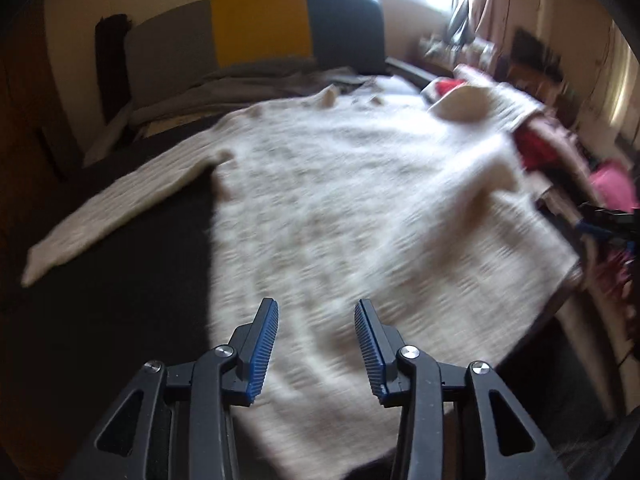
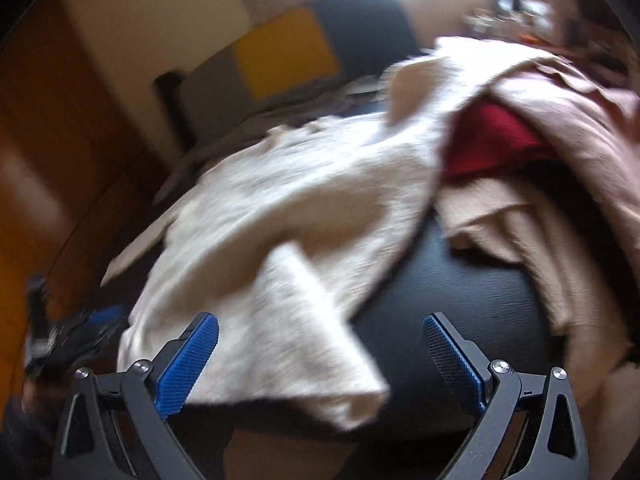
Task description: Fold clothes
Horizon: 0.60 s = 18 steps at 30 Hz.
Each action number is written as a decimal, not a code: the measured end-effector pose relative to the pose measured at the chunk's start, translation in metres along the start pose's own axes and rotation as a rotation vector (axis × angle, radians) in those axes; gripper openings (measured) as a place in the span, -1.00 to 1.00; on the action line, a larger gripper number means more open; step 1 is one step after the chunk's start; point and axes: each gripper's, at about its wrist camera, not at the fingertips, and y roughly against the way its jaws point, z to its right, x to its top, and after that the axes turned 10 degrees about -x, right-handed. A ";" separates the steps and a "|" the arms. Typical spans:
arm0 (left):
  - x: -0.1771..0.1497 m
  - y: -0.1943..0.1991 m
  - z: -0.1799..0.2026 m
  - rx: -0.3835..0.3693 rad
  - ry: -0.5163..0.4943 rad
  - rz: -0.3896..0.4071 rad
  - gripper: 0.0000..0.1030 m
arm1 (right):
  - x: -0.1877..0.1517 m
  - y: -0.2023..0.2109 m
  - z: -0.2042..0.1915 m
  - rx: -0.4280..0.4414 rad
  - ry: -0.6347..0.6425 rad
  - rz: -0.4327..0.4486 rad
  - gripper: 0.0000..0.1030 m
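Sweater (image 1: pixel 340 200), cream and knitted, lay spread flat on the dark bed surface (image 1: pixel 132 280), 1 sleeve (image 1: pixel 116 208) stretched out to its side, and the other sleeve (image 2: pixel 304 344) flopped over the body toward the hem. Beside the sweater, on the window side, sat a heap of red and pink clothes (image 2: pixel 520 152). Both grippers hovered near the hem: the left gripper (image 1: pixel 316 344) stood with jaws apart and nothing between its pads, and the right gripper (image 2: pixel 320 360) was spread wide, empty, above that sleeve's cuff. Judging by this, the next fold wanted both sleeves laid squarely across the body, each pinched near the cuff and kept clear of the heap.
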 end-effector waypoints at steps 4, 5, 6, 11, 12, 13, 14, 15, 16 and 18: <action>0.003 -0.016 0.000 -0.053 0.066 -0.025 -0.20 | 0.019 -0.015 0.017 0.257 -0.152 -0.084 1.00; 0.003 -0.020 -0.003 -0.063 0.082 -0.032 -0.20 | 0.024 -0.021 0.016 0.313 -0.178 -0.097 1.00; 0.002 -0.023 -0.005 -0.067 0.095 -0.038 -0.20 | 0.029 -0.027 0.015 0.357 -0.200 -0.106 1.00; -0.007 -0.037 -0.022 -0.055 0.137 -0.070 -0.20 | 0.053 -0.068 0.004 0.363 -0.202 -0.175 1.00; -0.010 -0.038 -0.025 -0.058 0.149 -0.075 -0.20 | 0.056 -0.077 0.002 0.354 -0.198 -0.203 1.00; -0.012 -0.038 -0.027 -0.065 0.156 -0.075 -0.20 | 0.057 -0.085 0.002 0.326 -0.188 -0.234 1.00; -0.013 -0.038 -0.027 -0.065 0.151 -0.074 -0.20 | 0.059 -0.092 0.002 0.292 -0.175 -0.265 1.00; -0.013 -0.039 -0.026 -0.063 0.143 -0.075 -0.20 | 0.060 -0.093 0.003 0.283 -0.153 -0.273 1.00; -0.013 -0.039 -0.026 -0.061 0.134 -0.075 -0.20 | 0.061 -0.091 0.003 0.285 -0.128 -0.271 1.00; -0.013 -0.039 -0.023 -0.051 0.113 -0.078 -0.19 | 0.061 -0.089 0.006 0.288 -0.083 -0.277 1.00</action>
